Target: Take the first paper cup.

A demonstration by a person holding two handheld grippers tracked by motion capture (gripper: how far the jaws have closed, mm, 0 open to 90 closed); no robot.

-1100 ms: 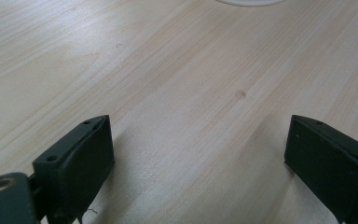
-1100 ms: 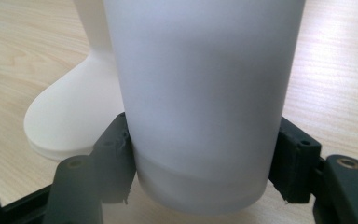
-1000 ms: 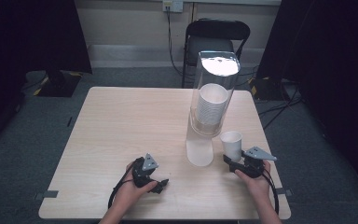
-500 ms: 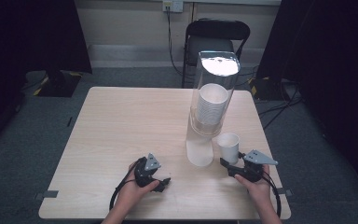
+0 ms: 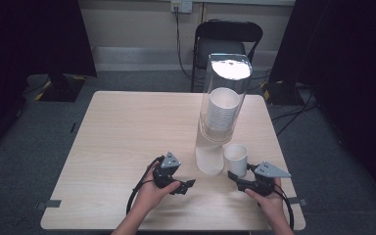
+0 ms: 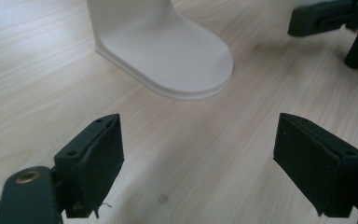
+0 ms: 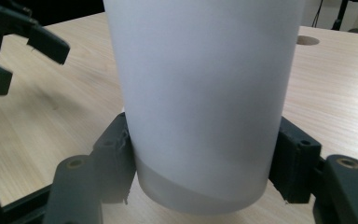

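— Near the table's (image 5: 127, 127) front edge, what do the hands hold?
— The right gripper (image 5: 239, 177) squeezes a white cup (image 5: 236, 157). The left gripper (image 5: 186, 185) is wide open, holding nothing.
— And farther back?
— A tall clear tube (image 5: 221, 112) full of stacked cups (image 5: 222, 108), by the right edge.

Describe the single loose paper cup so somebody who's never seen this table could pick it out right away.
Find the tall clear cup dispenser near the table's right side. Just right of its white base stands one white paper cup, upright and open-topped, between the right tongs. Unlike the stacked cups inside the tube, it stands alone on the wood.
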